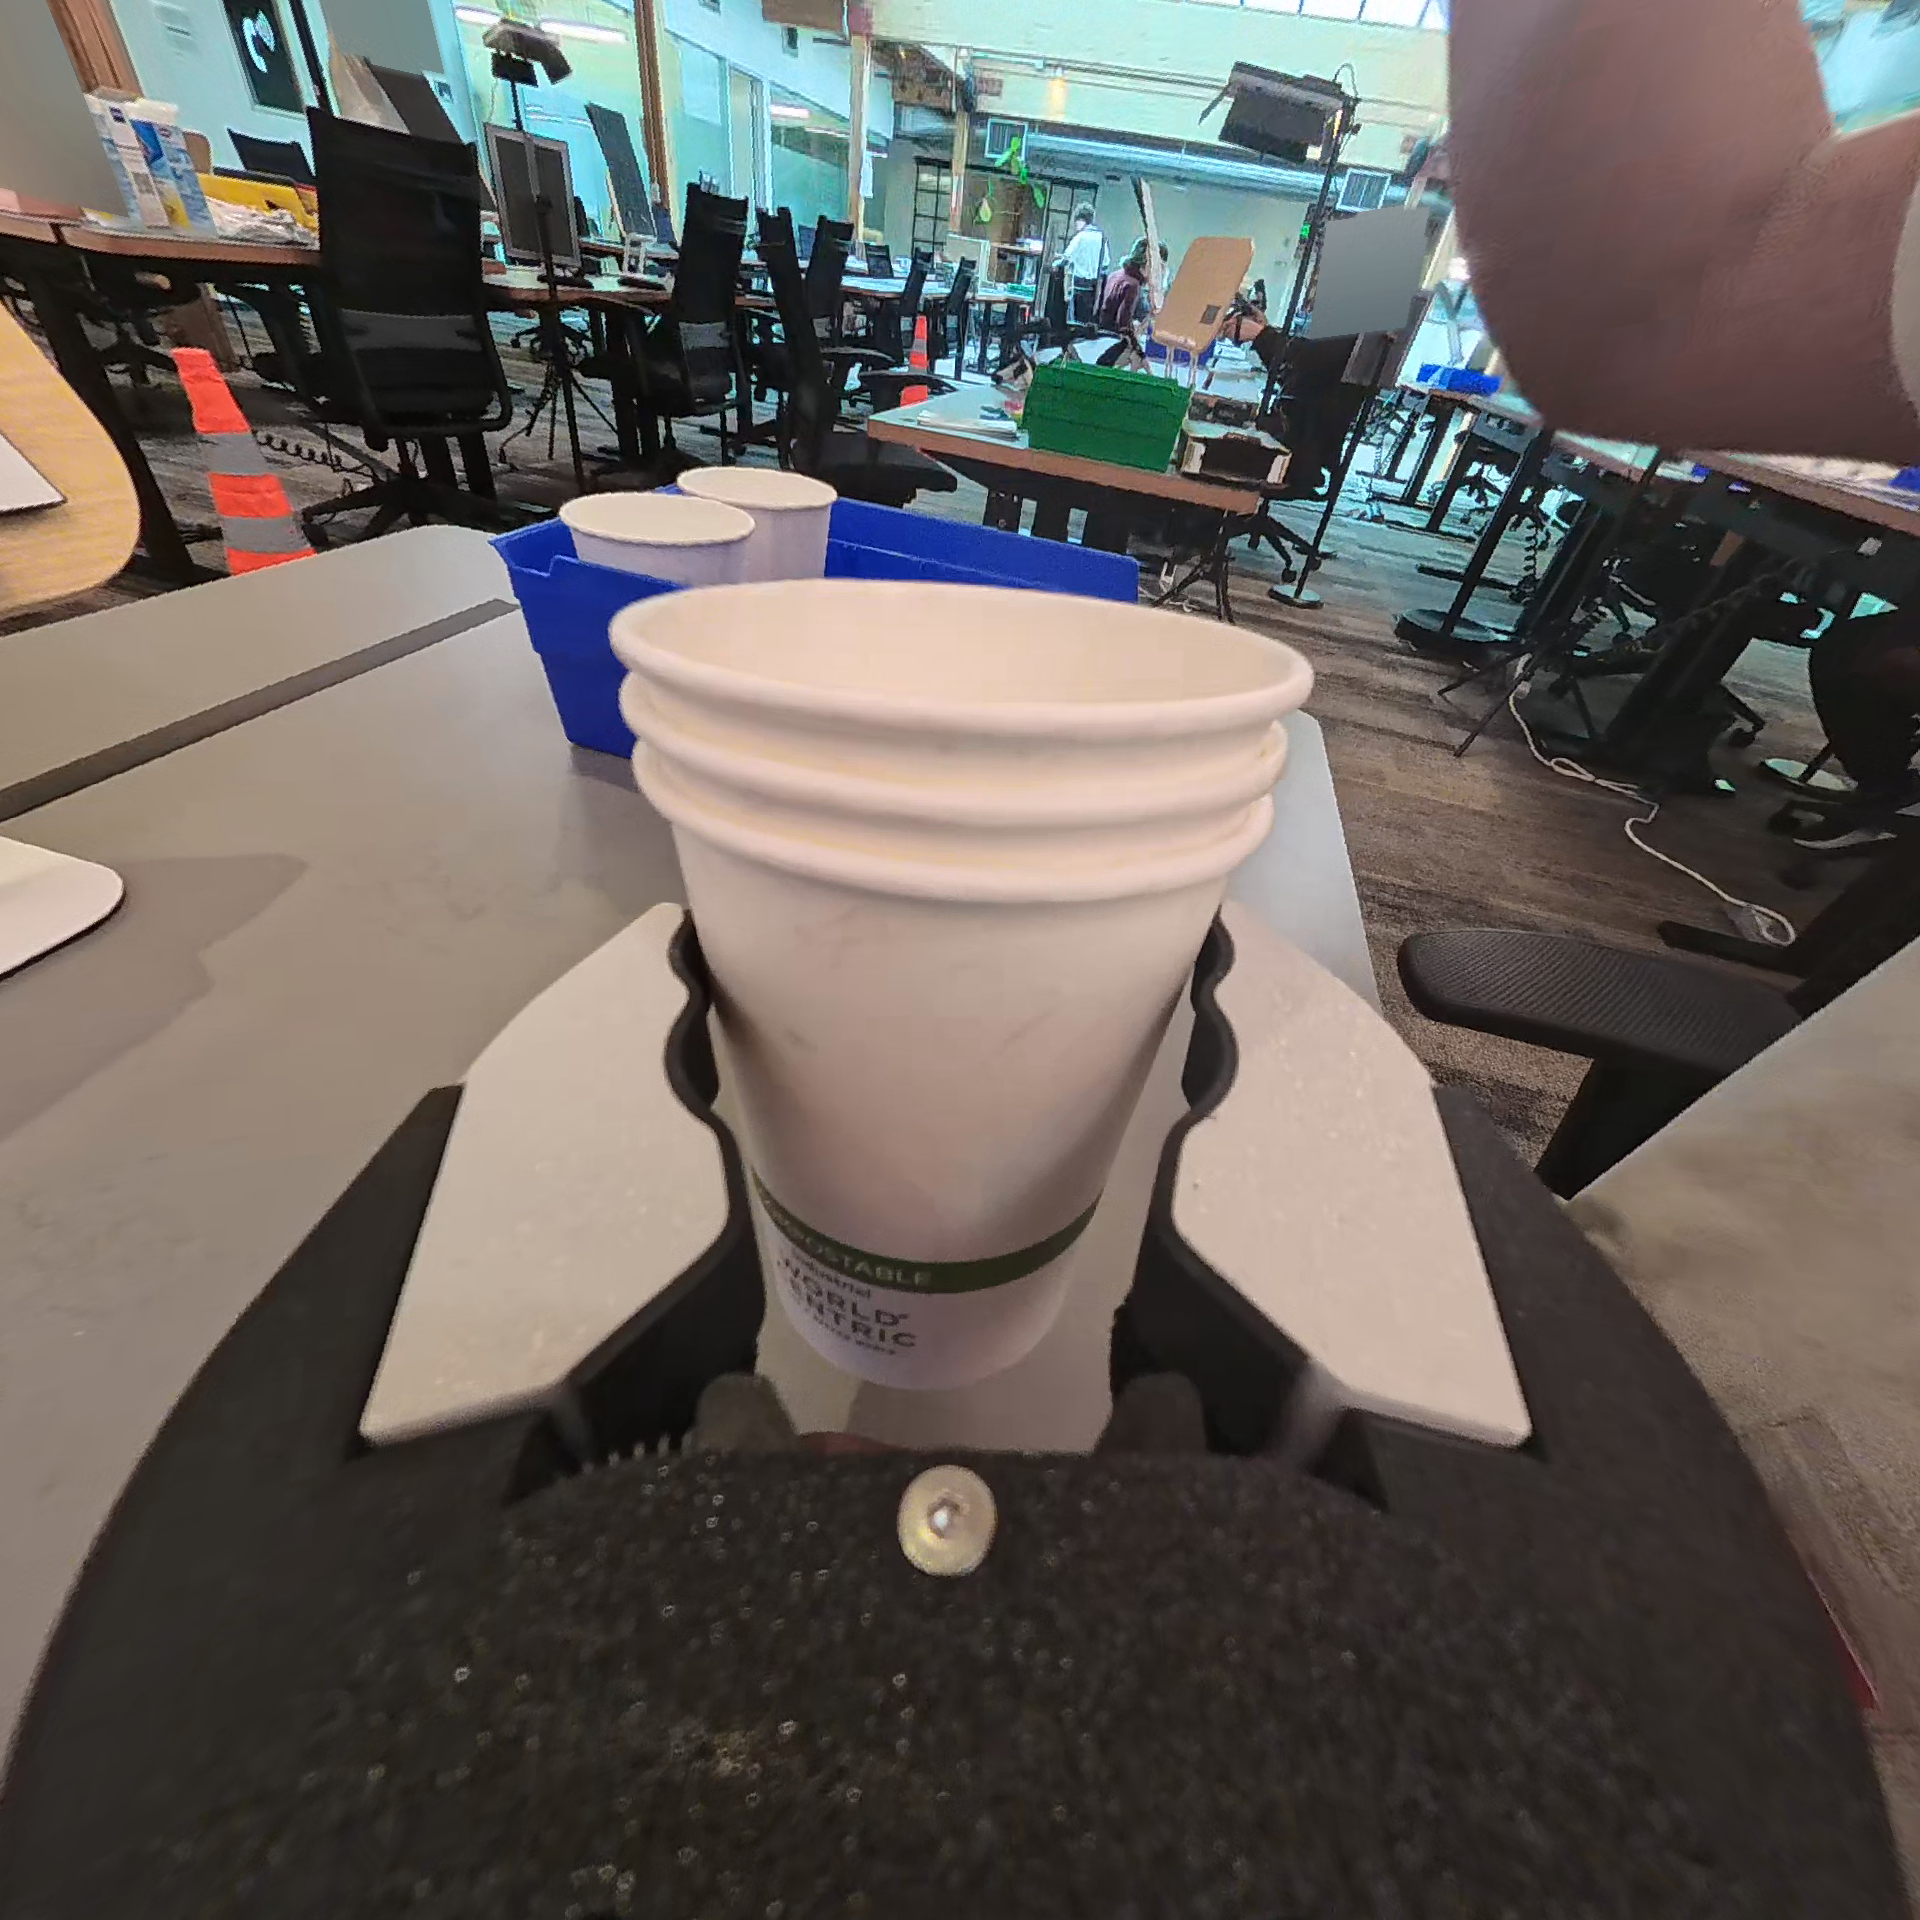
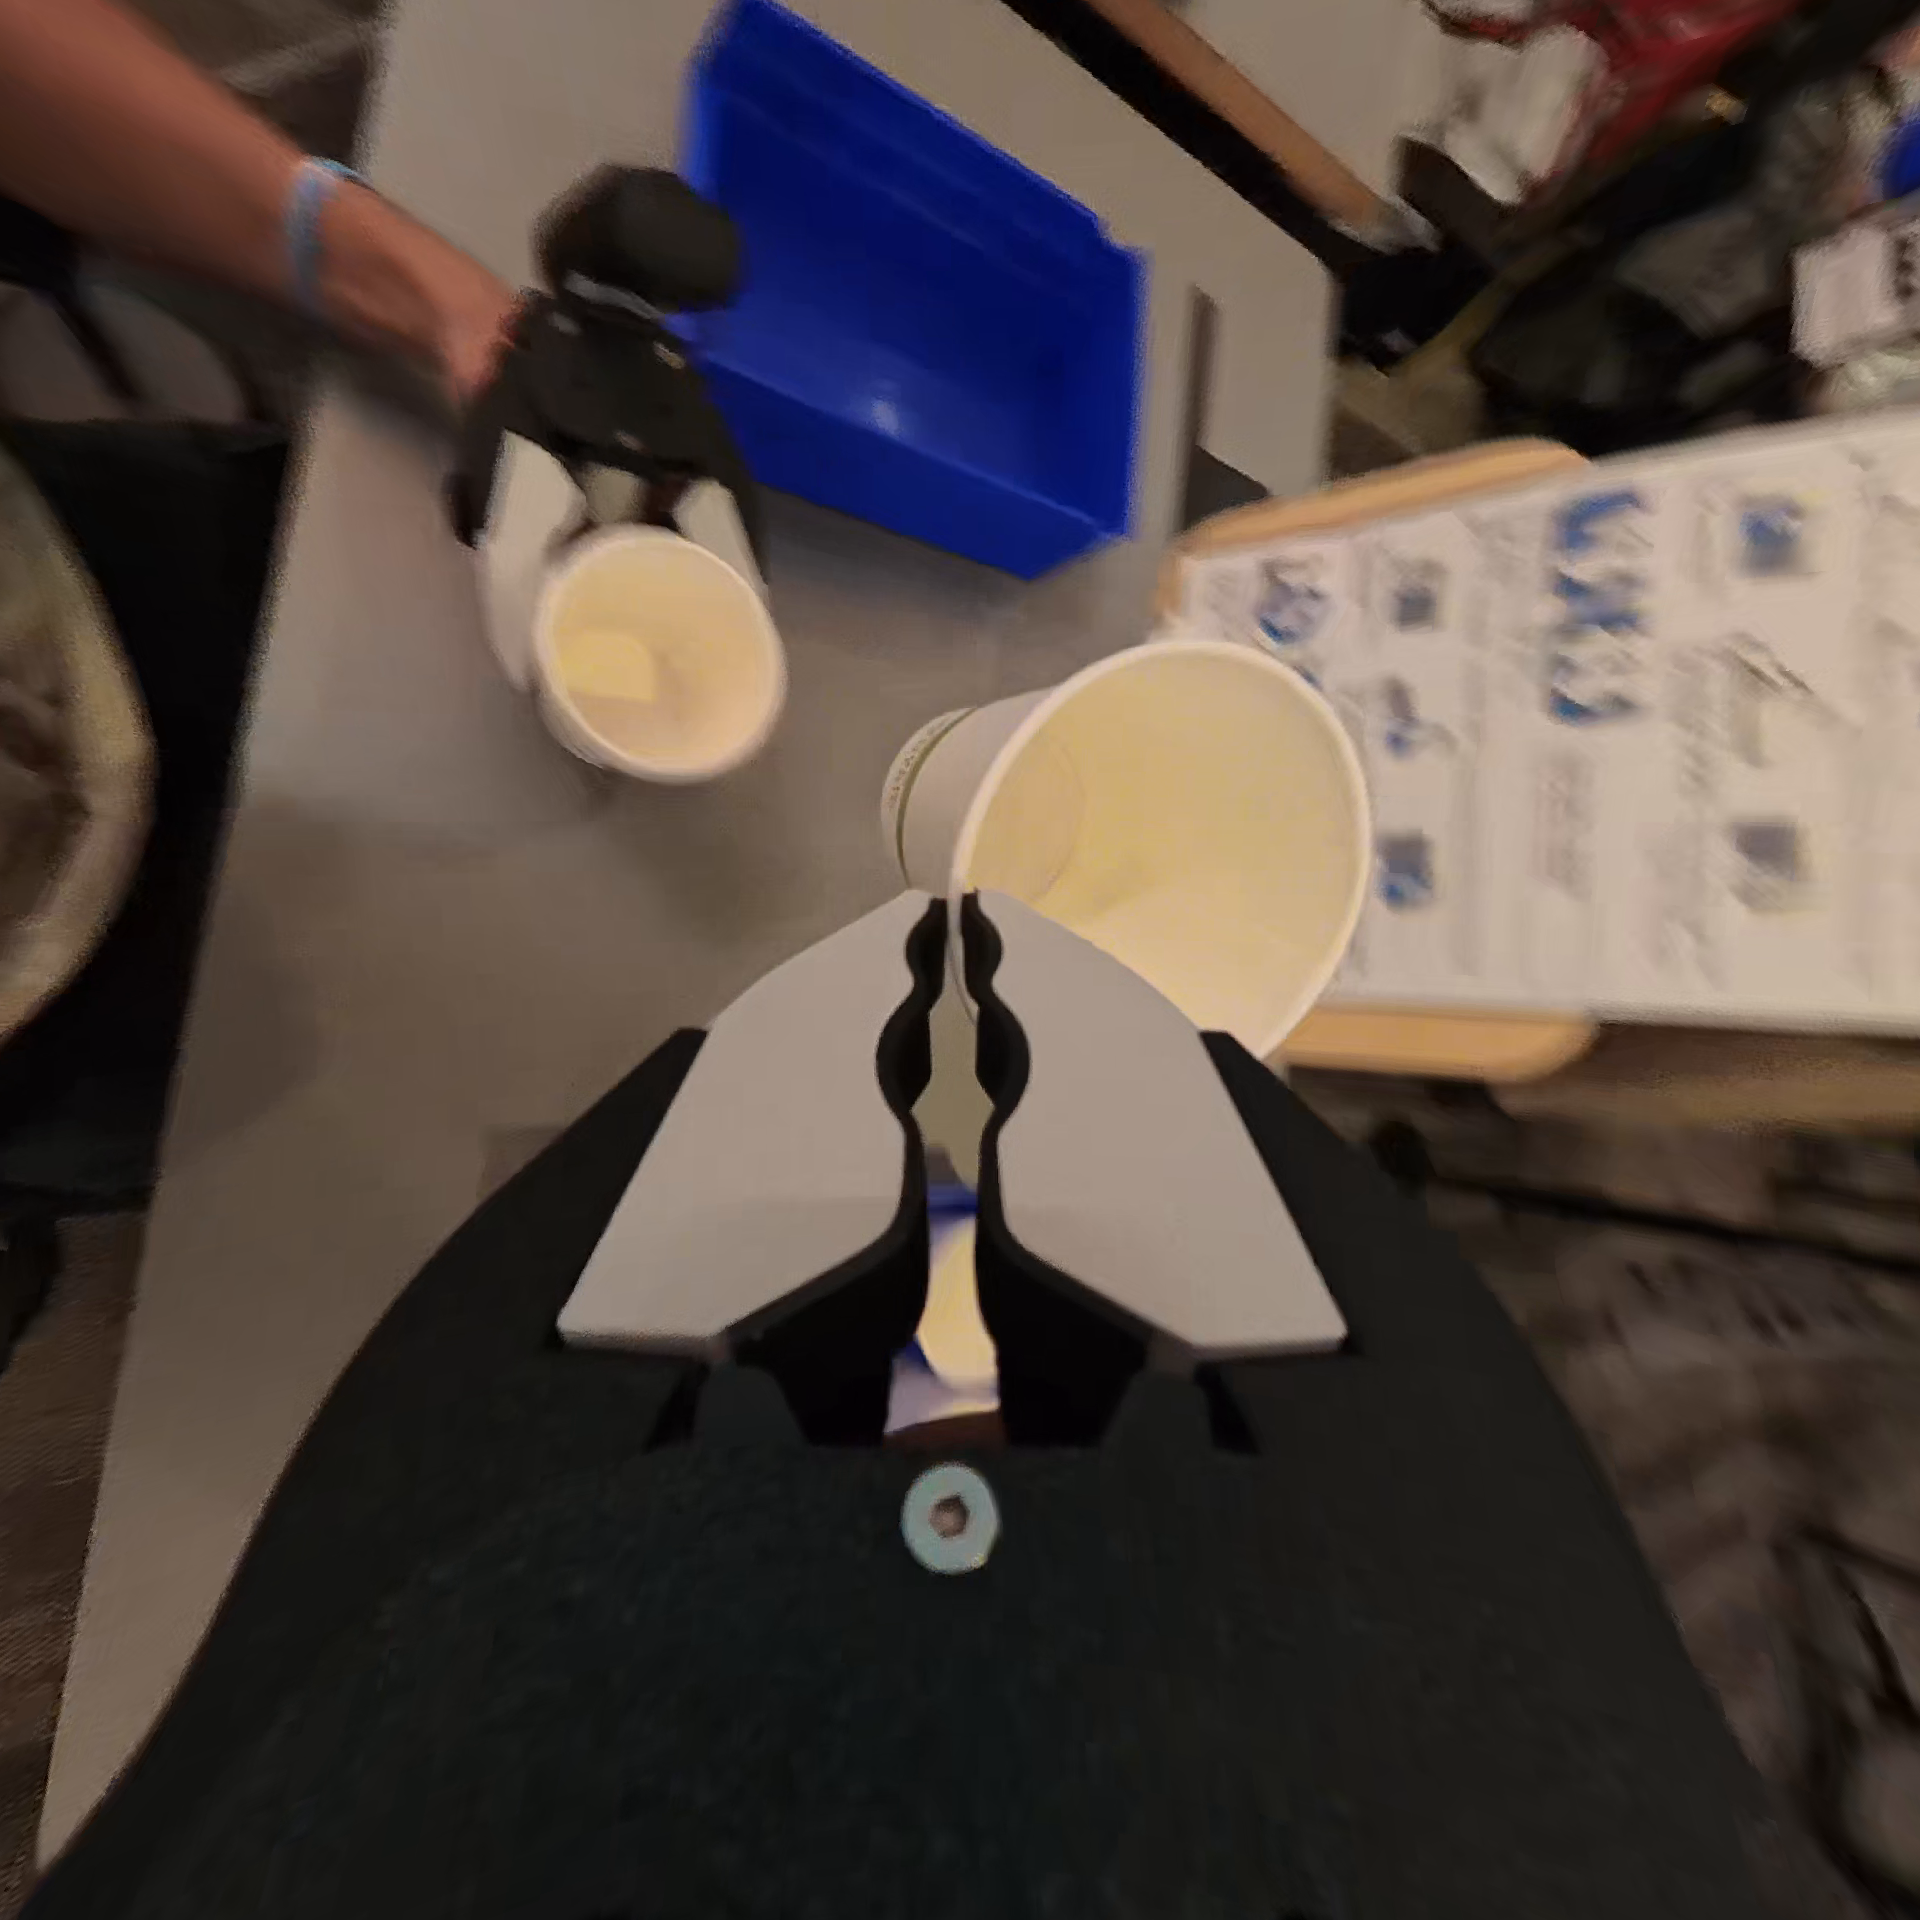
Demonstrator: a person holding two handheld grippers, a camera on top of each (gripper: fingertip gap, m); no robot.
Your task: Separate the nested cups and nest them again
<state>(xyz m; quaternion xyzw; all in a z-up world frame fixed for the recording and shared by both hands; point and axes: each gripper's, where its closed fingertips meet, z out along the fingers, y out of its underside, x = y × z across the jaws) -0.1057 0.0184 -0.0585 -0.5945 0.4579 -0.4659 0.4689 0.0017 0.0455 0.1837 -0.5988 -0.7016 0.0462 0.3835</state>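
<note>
We clamped the left gripper (image 1: 951, 1049) around the three-cup stack (image 1: 956, 894) near the blue bin (image 2: 935, 343); the right gripper (image 2: 951, 914) pinched one separated cup (image 2: 1164, 842) by its rim, so separating looked barely begun.

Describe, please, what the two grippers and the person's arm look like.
Each gripper has a rough black body, a silver screw, pale grey fingers and wavy black pads. The arm is bare, with a light blue wristband.
</note>
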